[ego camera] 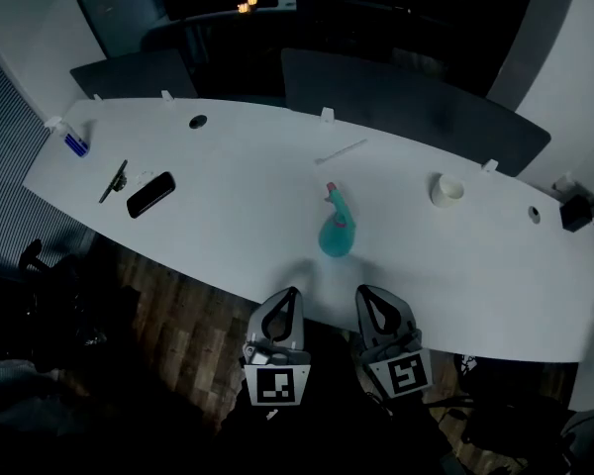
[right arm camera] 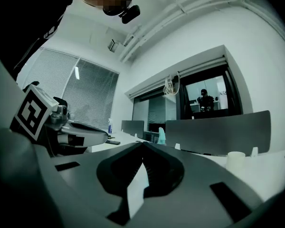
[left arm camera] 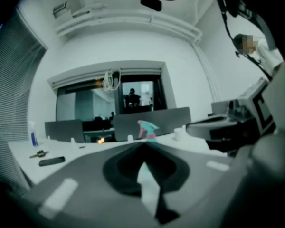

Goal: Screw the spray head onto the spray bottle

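Spray bottle [ego camera: 337, 234], teal, stands upright near the middle of the white curved tabletop [ego camera: 228, 226], with the pink spray head [ego camera: 332, 194] seated on its neck; how tightly it is threaded cannot be told. Left gripper [ego camera: 292, 293] and right gripper [ego camera: 364, 291] lie side by side at the near edge of the tabletop, just short of the bottle and apart from it. Both point toward it. In the left gripper view the left gripper's jaws meet with nothing between them, and the bottle shows beyond their tips. The right gripper view shows the same of the right gripper: jaws together, empty. A small white cup [ego camera: 448, 189] stands to the right of the bottle. A black handset [ego camera: 150, 194] lies well to the left, and a small blue-labelled bottle [ego camera: 71, 142] stands at the far left end.
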